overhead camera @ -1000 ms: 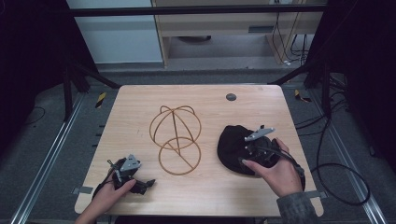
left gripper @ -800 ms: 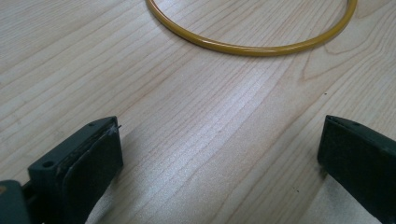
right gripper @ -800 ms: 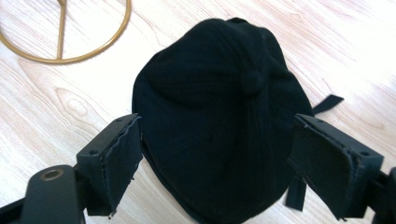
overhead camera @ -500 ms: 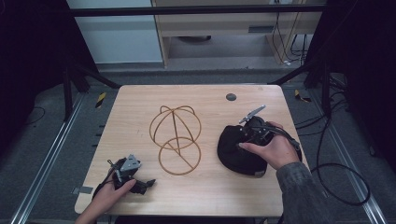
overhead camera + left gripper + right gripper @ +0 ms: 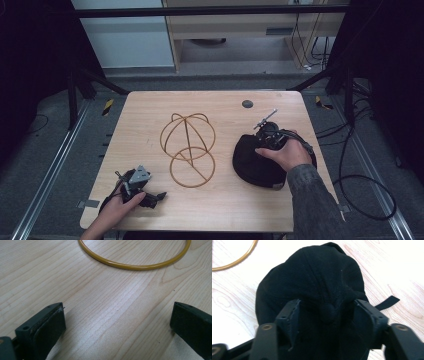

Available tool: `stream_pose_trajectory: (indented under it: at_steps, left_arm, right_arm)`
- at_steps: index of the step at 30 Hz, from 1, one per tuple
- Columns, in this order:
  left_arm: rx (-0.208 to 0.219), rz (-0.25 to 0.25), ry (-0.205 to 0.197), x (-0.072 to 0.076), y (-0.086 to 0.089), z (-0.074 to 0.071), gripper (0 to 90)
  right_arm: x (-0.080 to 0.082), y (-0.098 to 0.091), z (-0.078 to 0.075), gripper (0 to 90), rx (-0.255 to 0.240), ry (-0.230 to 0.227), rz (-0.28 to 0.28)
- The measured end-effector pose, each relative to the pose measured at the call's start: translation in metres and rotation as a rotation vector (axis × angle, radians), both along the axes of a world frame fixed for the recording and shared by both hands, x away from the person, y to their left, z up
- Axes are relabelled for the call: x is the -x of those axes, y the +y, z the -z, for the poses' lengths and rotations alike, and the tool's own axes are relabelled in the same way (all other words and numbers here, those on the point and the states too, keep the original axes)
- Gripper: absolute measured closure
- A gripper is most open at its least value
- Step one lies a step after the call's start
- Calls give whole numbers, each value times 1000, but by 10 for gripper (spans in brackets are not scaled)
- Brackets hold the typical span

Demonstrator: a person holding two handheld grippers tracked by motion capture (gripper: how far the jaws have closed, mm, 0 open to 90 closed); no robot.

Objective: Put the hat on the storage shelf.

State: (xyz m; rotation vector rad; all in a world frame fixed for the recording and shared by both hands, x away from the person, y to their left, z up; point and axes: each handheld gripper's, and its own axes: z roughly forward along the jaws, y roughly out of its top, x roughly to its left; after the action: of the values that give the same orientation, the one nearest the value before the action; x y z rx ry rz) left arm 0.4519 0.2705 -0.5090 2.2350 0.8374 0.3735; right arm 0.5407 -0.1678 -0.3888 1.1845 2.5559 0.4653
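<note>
A black cap [image 5: 250, 167] lies on the right half of the wooden table [image 5: 150, 115]. My right gripper [image 5: 265, 142] sits at the cap's far edge with a hand around it. In the right gripper view its jaws press from both sides on a bunched fold of the cap [image 5: 312, 272] around the crown button, so the right gripper [image 5: 327, 305] is shut on the cap. A golden wire hat frame [image 5: 189, 145] stands at the table's middle. My left gripper [image 5: 156, 196] rests near the front left edge, open. Its base ring [image 5: 135, 265] shows beyond the empty left gripper [image 5: 117, 315].
A small dark round disc [image 5: 247, 104] is set in the table at the back right. Black cables [image 5: 350, 175] trail off the right edge to the floor. A metal rail [image 5: 55, 165] runs along the floor at the left.
The right hand has moved its gripper from the near side of the cap to its far edge and closed on the crown. The left gripper has stayed still.
</note>
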Motion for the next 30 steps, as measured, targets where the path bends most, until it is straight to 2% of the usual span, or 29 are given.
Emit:
stream_pose_trajectory:
  at_steps: [5,6,11,14,20,28,30]
  left_arm:
    - [0,0,0,0,0,0,0]
    - [0,0,0,0,0,0,0]
    - [1,0,0,0,0,0,0]
    - [0,0,0,0,0,0,0]
    - [0,3,0,0,0,0,0]
    - [-1,4,0,0,0,0,0]
    - [0,4,0,0,0,0,0]
  right_arm:
    - [-5,-1,4,493,11,30,1]
    - [-7,0,7,543,16,43,2]
    - [-8,0,9,716,10,53,-22]
    - [-8,0,8,768,8,48,-38]
    - [-1,-4,1,777,-27,32,-43]
    - [21,-12,-21,778,-116,-31,-60]
    - [26,-15,-26,778,-126,-53,-44]
